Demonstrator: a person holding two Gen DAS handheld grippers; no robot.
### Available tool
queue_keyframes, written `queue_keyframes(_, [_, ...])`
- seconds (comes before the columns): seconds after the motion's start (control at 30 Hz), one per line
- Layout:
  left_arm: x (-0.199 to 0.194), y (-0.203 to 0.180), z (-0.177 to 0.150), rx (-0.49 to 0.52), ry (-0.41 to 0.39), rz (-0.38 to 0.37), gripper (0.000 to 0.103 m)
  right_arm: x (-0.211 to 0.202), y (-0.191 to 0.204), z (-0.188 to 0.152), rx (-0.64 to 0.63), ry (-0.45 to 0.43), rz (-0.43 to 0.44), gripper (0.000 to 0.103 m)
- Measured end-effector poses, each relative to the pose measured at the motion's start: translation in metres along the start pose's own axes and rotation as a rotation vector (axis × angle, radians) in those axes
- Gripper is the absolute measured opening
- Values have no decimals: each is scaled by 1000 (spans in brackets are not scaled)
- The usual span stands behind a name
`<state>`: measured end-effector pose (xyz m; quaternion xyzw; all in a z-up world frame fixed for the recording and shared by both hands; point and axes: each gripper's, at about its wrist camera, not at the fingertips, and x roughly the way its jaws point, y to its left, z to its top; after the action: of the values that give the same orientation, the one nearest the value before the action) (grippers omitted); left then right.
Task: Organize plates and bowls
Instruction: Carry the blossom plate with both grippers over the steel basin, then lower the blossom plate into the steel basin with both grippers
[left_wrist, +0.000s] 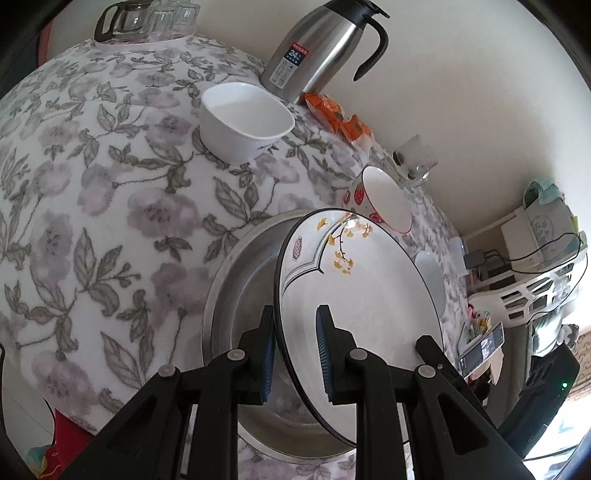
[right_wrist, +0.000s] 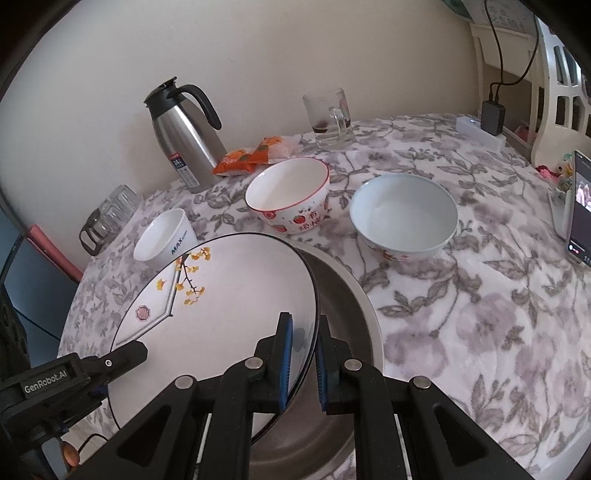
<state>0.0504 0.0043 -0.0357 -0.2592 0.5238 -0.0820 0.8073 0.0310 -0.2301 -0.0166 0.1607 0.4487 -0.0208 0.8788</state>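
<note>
Right wrist view: nearest the lens, the right gripper (right_wrist: 303, 356) has its jaws narrowed onto the rim of the plate (right_wrist: 229, 295), one blue pad on each face. At the plate's opposite edge the left gripper (left_wrist: 295, 354) pinches the rim in the same way, so both hands carry the one plate between them. It hangs tilted over the steel basin (right_wrist: 354, 321), which sits on the flowered tablecloth (right_wrist: 480, 295); whether the plate's lower edge already touches the basin I cannot tell.

Beyond the basin stand three bowls, apart from one another: a plain white bowl (right_wrist: 164, 236) to the left, a strawberry bowl (right_wrist: 288, 195) in the middle and a pale bowl (right_wrist: 404, 216) to the right. Farther back, near the wall, are a snack packet (right_wrist: 251, 157), a glass mug (right_wrist: 328, 118) and a steel jug (right_wrist: 183, 133).

By my judgement the task is at an early stage: the plate seems about to be laid in the basin, nothing is stacked, and all three bowls are left to be gathered.
</note>
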Motion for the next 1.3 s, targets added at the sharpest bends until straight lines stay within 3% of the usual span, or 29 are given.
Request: queue_keyframes(1.3, [32, 11, -4, -5, 126, 83, 21, 26, -7, -7, -4, 99, -13, 13])
